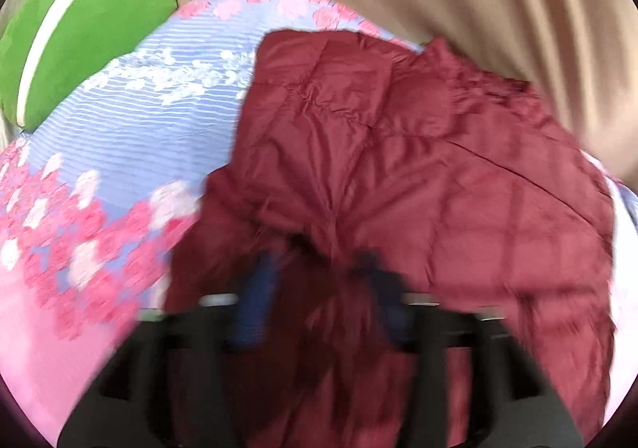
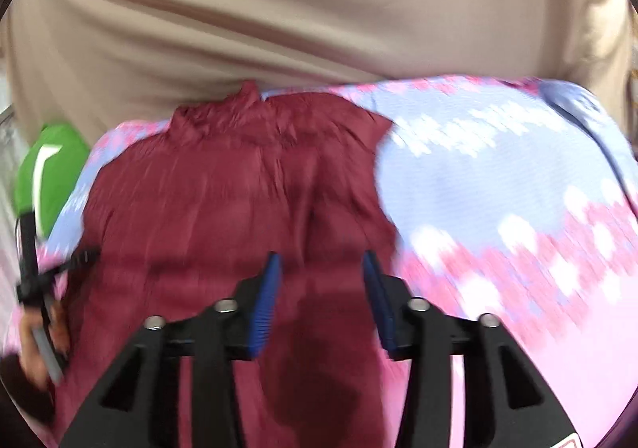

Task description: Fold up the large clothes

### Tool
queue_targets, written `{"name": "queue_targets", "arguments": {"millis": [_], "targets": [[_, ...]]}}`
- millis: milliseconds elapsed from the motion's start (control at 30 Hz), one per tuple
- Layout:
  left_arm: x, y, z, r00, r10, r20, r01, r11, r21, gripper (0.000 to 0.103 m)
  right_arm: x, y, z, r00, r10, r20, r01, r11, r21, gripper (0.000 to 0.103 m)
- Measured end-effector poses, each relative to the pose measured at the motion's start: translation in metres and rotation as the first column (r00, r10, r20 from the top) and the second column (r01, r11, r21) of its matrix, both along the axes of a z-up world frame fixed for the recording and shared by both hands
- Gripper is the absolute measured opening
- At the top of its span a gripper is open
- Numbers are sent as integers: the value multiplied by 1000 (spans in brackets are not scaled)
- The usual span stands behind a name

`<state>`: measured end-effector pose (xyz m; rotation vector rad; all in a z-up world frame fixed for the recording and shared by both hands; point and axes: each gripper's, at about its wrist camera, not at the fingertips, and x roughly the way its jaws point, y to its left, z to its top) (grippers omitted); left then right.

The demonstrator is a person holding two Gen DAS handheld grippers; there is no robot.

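We see the maroon quilted jacket (image 2: pixel 223 185) spread on the floral bedsheet (image 2: pixel 498 177). Our right gripper (image 2: pixel 321 268) hovers over it, fingers spread and empty; our left gripper (image 1: pixel 315 268) pinches bunched jacket fabric.

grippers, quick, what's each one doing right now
Left tongs: blurred, maroon jacket fabric between the fingers; a grip cannot be told.
Right tongs: open, over the jacket, holding nothing.
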<state>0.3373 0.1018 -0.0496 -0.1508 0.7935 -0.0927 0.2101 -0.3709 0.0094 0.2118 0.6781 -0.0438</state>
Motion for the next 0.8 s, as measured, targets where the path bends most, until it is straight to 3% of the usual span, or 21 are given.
{"name": "queue_targets", "arguments": {"millis": [100, 300, 367, 433, 567, 667, 700, 733, 767, 800], "targets": [[-51, 26, 11, 999, -41, 2, 41, 999, 7, 74, -76, -20, -19, 997, 7, -77, -7, 1000, 9, 54], [-149, 87, -9, 981, -46, -189, 41, 999, -32, 75, -181, -34, -77, 974, -19, -227, 54, 988, 145, 57], [-174, 101, -21, 971, -36, -235, 19, 997, -72, 75, -210, -30, -86, 978, -34, -208, 72, 982, 177, 63], [-197, 106, -20, 977, -34, -211, 19, 997, -73, 76, -226, -23, -89, 979, -20, -205, 64, 975, 211, 65], [-218, 111, -24, 975, -61, -213, 23, 983, -180, 75, -234, -14, -93, 986, 20, -164, 32, 950, 309, 65], [-226, 111, -26, 978, -51, -201, 10, 980, -198, 57, -227, -8, -92, 991, 22, -134, 29, 930, 367, 63], [-227, 111, -26, 978, -54, -201, 12, 978, -209, 45, -224, -7, -91, 992, 18, -127, 32, 925, 378, 61], [-226, 111, -26, 978, -62, -200, 17, 976, -219, 27, -221, -5, -91, 993, 17, -119, 31, 921, 388, 48], [-228, 108, -24, 977, -64, -201, 20, 977, -214, 18, -218, -2, -90, 994, 12, -111, 33, 918, 394, 26], [-228, 106, -21, 979, -67, -195, 26, 977, -209, 10, -217, -1, -89, 994, 5, -111, 40, 920, 391, 15]]}}
